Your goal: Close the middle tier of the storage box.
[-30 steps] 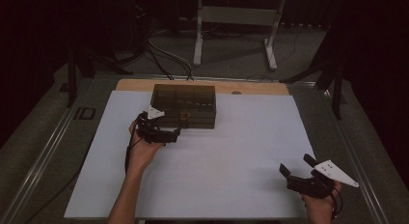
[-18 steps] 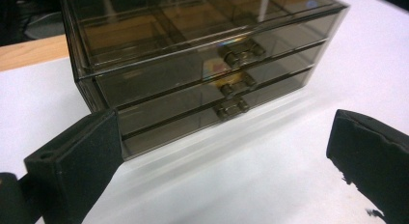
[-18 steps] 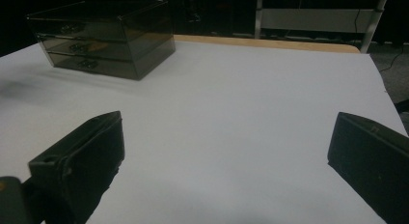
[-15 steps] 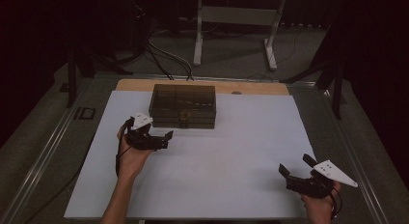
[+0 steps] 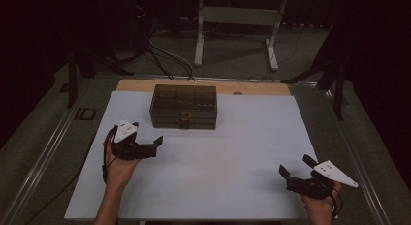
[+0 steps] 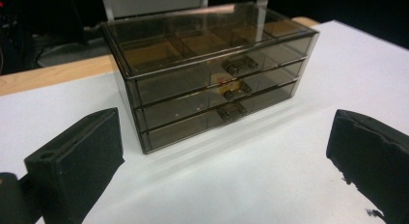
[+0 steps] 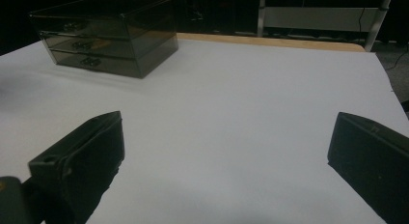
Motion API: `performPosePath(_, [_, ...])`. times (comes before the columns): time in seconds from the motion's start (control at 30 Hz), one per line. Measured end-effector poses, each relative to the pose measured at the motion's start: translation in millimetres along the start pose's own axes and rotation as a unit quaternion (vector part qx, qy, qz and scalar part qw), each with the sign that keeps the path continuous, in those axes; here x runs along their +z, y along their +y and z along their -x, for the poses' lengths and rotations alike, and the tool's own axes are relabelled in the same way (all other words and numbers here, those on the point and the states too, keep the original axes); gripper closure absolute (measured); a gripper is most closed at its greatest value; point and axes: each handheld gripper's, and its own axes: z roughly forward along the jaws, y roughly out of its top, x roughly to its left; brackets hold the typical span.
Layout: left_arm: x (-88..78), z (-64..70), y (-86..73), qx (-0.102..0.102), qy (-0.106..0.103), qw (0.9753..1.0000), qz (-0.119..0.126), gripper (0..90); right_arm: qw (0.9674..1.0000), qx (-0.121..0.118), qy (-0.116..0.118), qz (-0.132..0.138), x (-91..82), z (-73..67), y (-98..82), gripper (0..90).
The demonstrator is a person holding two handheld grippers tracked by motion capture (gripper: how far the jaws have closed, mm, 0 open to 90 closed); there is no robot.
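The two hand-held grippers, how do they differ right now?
The left hand-held gripper sits close to the smoky drawer box, at its front left; the right hand-held gripper is far from the box, near the white sheet's front right corner. The left one's jaws point right, toward the sheet's middle; the right one's point left and away from the person. Both are open and hold nothing.

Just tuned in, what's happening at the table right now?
A person holds a gripper in each hand over a white-covered table. The left gripper, jaws open, faces a smoky three-drawer box with all drawers shut, and is clear of it. The right gripper, also open and empty, sits at the near right corner.
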Motion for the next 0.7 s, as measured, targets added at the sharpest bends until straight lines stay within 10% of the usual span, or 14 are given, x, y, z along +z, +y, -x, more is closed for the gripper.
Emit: performPosePath(0.7, [-38.1,3.6,-40.7,0.01,0.025,0.9991,0.031,0.8,1.0,-0.004,0.007,-0.003,1.9,-2.1,0.2,0.0])
